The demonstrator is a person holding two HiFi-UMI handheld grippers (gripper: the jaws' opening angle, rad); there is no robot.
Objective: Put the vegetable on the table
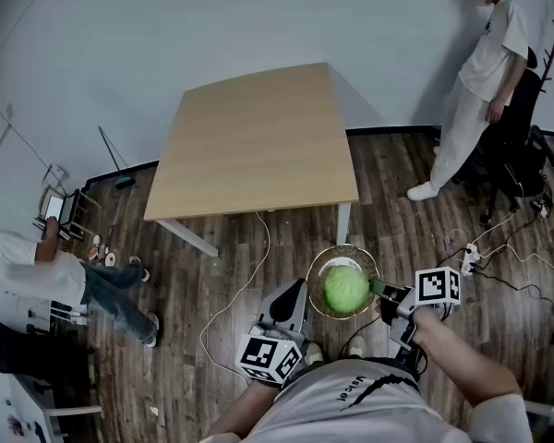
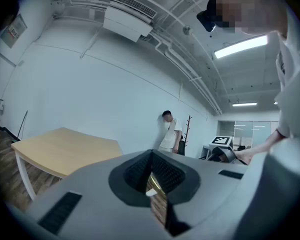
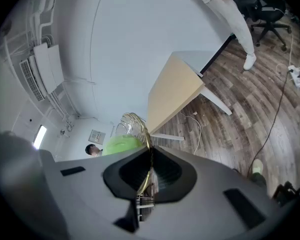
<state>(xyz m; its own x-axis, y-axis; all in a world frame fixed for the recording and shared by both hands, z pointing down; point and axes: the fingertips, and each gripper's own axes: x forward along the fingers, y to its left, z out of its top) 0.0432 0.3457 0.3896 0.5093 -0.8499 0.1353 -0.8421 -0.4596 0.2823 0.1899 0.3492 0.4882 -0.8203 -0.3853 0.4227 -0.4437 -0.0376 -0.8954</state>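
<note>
Holding a gold wire basket (image 1: pixel 343 249) between both tools, close to the body and over the dark plank floor (image 1: pixel 212 284), well apart from the light wooden surface (image 1: pixel 258 146). Found the round green cabbage (image 1: pixel 345 289) sitting inside the basket, about centred, gripped by nothing directly.

Checked left claw (image 1: pixel 300 292): pinched down on the thin rim wire at the basket's left side. Confirmed from the left gripper view, same claw (image 2: pixel 151 183) with a strip of gold wire sandwiched between the pads. Checked right claw (image 1: pixel 380 290): clamped likewise on the opposite rim. Confirmed from the right gripper view, same claw (image 3: pixel 149 176) on the wire, basket (image 3: pixel 132 121) and cabbage (image 3: pixel 121 145) just beyond, surface (image 3: pixel 172 91) ahead.

Judged step in hand: carrying the load across to the surface; lowering not yet begun.

Notes for doing it well:
- Hold both claws at equal height; any tilt likely to roll the cabbage against the low wire wall.
- Move the two tools as one and avoid spreading or squeezing the gap, since thin wire probably flexes or pivots in the pads.
- Mind the white cable (image 1: pixel 256 247) lying on the floor between body and surface.
- Aim for the middle of the bare top, not the near edge.
- Lower until the base bears weight, then open both claws together.
</note>
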